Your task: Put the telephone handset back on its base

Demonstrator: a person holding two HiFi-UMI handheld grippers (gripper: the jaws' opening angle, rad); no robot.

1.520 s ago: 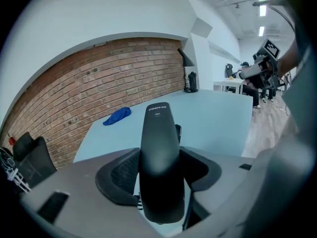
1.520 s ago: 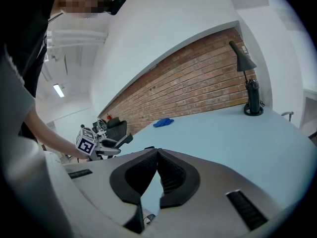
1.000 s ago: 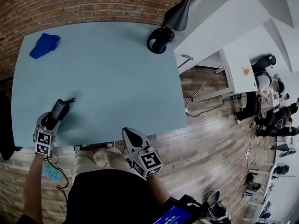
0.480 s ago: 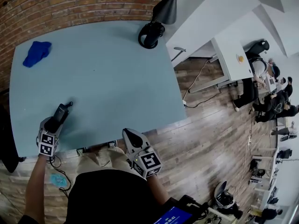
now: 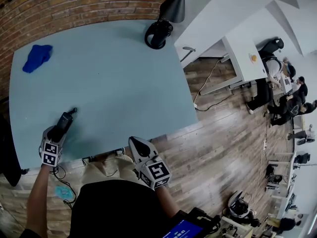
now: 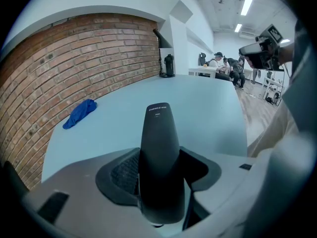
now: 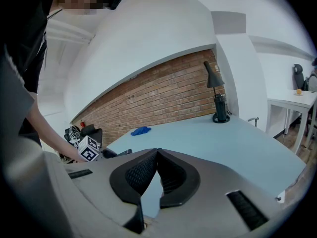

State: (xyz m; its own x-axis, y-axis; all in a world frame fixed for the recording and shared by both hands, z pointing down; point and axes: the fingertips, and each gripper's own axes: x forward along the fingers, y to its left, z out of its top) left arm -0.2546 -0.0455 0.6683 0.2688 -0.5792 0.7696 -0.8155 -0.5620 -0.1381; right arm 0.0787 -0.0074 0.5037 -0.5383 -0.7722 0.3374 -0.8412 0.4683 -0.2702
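A black telephone handset (image 5: pixel 63 122) is in my left gripper (image 5: pixel 55 135), over the front left part of the light blue table (image 5: pixel 109 88). In the left gripper view the handset (image 6: pixel 158 152) stands between the two jaws, which are shut on its lower part, and its top end points out over the table. My right gripper (image 5: pixel 137 144) hangs at the table's front edge, near my body. Its jaws (image 7: pixel 157 152) meet at the tips with nothing between them. No telephone base shows in any view.
A blue cloth (image 5: pixel 37 57) lies at the table's far left corner by the brick wall. A black desk lamp (image 5: pixel 158 32) stands at the far right corner. White desks and seated people (image 5: pixel 292 90) are off to the right, on the wood floor.
The head view has shifted a little. My left gripper still holds the handset in about the same spot over the table, and my right gripper has stayed put.
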